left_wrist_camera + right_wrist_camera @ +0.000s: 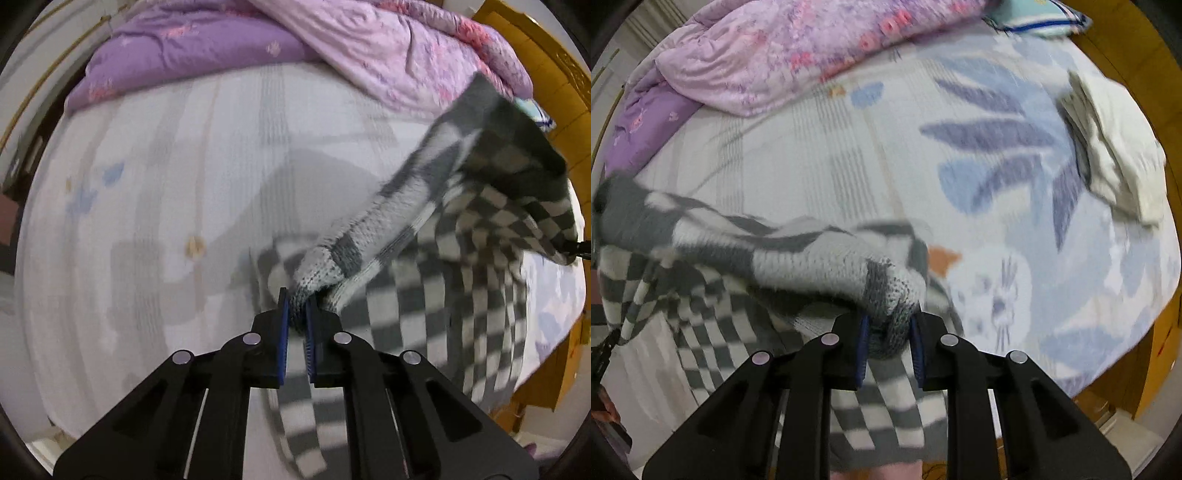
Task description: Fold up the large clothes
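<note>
A grey and white checkered knit sweater [461, 236] hangs in the air above the bed, stretched between my two grippers. My left gripper [297, 310] is shut on a bunched knit end of it, and the rest runs up to the right and hangs down below. In the right wrist view the sweater [757, 254] runs off to the left. My right gripper [888, 325] is shut on another bunched knit end. The hanging body is blurred.
The bed [166, 184] has a pale sheet with blue flower prints [997, 147]. A purple and pink quilt [332, 48] is heaped at the far side. A folded pale garment [1115, 155] lies at the bed's right edge. A wooden bed frame [543, 66] stands on the right.
</note>
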Action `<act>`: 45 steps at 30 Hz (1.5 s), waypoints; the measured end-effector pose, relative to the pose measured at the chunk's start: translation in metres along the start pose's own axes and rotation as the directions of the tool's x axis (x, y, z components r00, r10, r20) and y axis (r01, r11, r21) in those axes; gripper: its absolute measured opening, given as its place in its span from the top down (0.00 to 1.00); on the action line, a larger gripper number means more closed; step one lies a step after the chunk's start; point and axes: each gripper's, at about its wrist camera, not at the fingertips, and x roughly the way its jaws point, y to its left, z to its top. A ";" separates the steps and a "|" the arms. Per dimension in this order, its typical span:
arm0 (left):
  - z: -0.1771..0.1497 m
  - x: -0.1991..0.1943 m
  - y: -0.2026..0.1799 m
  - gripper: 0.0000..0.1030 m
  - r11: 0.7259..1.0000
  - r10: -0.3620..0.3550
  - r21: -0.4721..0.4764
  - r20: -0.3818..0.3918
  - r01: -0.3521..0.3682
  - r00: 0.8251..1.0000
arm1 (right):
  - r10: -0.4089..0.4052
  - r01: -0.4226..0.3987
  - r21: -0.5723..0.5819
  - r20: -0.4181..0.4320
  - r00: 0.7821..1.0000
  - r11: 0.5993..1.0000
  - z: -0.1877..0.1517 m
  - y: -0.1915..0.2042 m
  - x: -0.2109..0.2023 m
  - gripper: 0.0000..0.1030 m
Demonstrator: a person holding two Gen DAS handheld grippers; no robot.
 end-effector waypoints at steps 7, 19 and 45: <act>-0.065 -0.008 0.004 0.94 0.992 -0.033 -0.123 -0.026 0.029 0.999 | -0.090 0.103 0.131 -0.098 0.991 0.986 -0.086 -0.064 0.015 1.00; -0.203 0.059 -0.001 1.00 0.965 -0.145 -0.251 -0.259 0.078 0.955 | 0.372 -0.295 0.430 -0.106 0.922 0.853 -0.174 -0.120 0.088 0.93; -0.174 0.039 0.046 0.84 0.601 -0.387 -0.740 0.058 0.300 0.920 | 0.676 -0.506 0.762 0.124 0.726 0.404 -0.149 -0.111 0.104 0.86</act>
